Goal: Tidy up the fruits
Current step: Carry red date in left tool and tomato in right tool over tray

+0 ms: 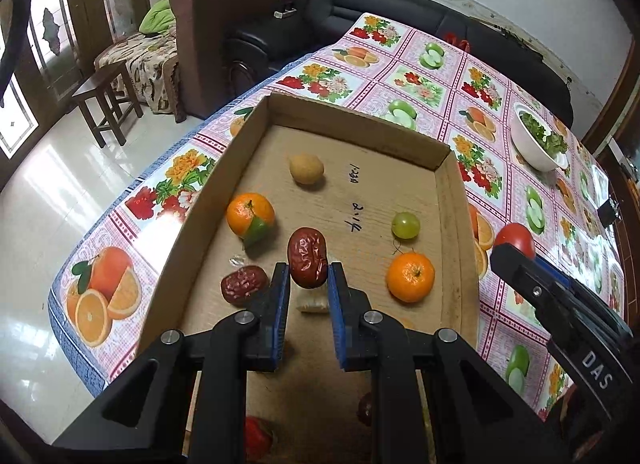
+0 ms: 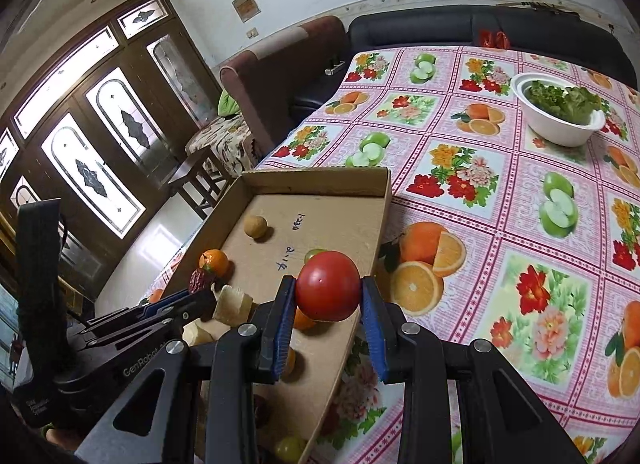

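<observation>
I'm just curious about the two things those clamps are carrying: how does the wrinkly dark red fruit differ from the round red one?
The red date in the left gripper is oblong, wrinkled and dark; the tomato in the right gripper is round, smooth, brighter and fills wider-set jaws. Both are red and pinched between blue pads above the cardboard tray.

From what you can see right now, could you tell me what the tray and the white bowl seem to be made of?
The tray looks like plain brown corrugated cardboard: matte, folded walls, pen marks on its floor. The white bowl holding greens looks like glossy plastic or glazed ceramic; its smooth shine leaves that open.
</observation>
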